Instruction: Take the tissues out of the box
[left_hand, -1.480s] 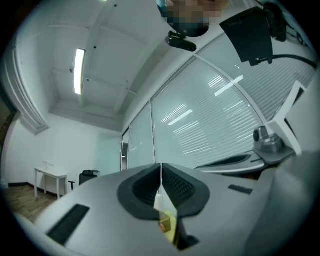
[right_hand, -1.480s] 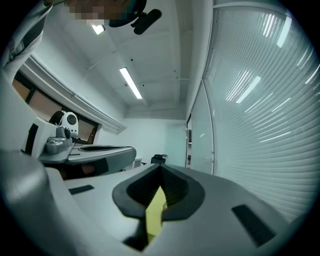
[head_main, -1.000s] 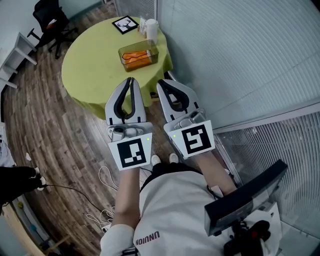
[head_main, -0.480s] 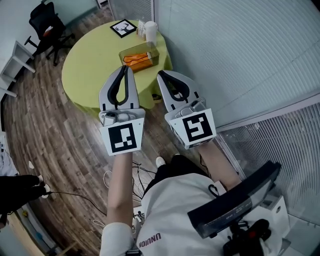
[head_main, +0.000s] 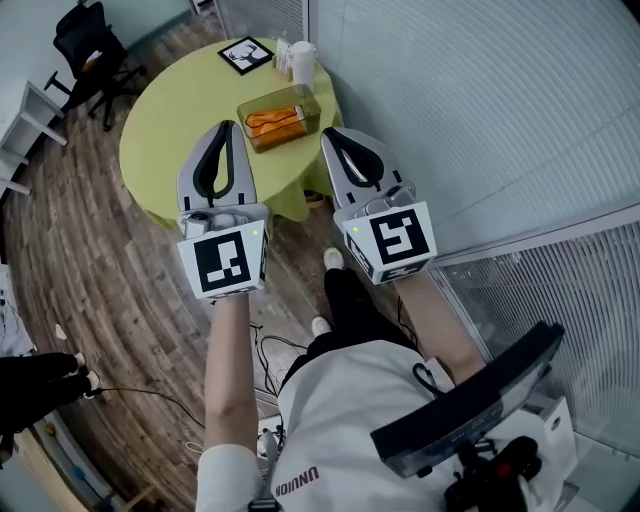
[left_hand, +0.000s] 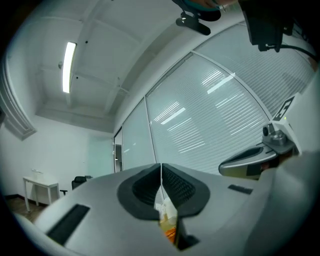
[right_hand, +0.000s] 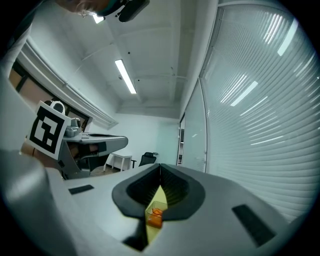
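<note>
- round table with yellow-green cloth (head_main: 180, 110): stands on wood-plank floor (head_main: 90, 250), beside a pale glass wall with slatted blinds (head_main: 480, 110).
- clear rectangular plastic tissue box (head_main: 278, 118): on the table, toward its wall-side edge; orange contents inside; untouched.
- black square framed picture (head_main: 247, 54), white cylindrical cup (head_main: 303, 62): at the table's far edge, beyond the box.
- left gripper (head_main: 229, 124): grey, tips over the table's near part, just left of the box; jaws pressed together, nothing between them.
- right gripper (head_main: 327, 131): grey, tips at the table's near edge, just right of the box; jaws pressed together, empty.
- black office chair (head_main: 95, 50): left of the table, well apart.
</note>
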